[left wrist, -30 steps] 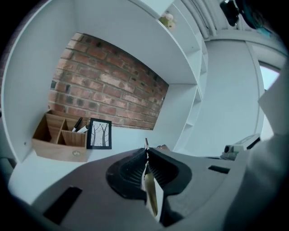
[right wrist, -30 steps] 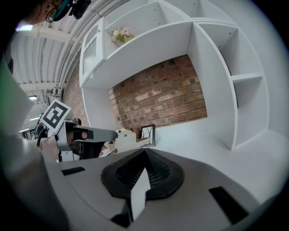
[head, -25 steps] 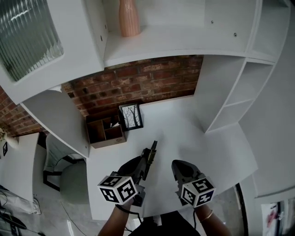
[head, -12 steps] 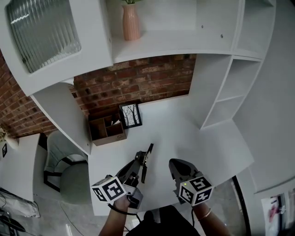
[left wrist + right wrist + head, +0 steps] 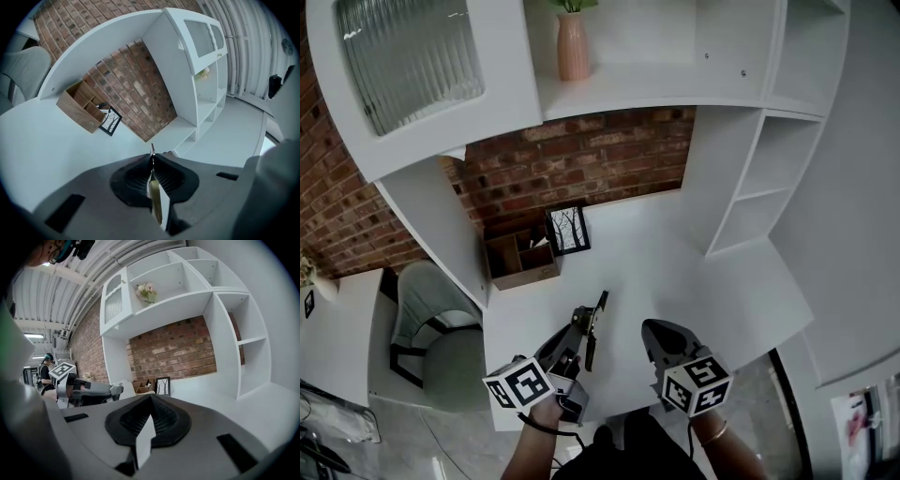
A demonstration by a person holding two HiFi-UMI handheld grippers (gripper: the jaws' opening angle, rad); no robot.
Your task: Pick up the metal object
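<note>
My left gripper hangs low over the front of the white desk, shut on a thin dark metal object that sticks out past its fingertips toward the brick wall. In the left gripper view the jaws are pressed together and the metal object's narrow tip pokes out between them. My right gripper is beside it on the right, shut with nothing in it; in the right gripper view its jaws meet at the tips, and the left gripper shows at the left.
A wooden organiser box and a framed tree picture stand at the back of the desk against the brick wall. White shelving rises at the right, and a pink vase sits on the shelf above. A grey chair is left of the desk.
The left gripper, still holding the metal object, has drifted slightly left and back toward me. The head view has tilted up a little. The right gripper has hardly moved.
</note>
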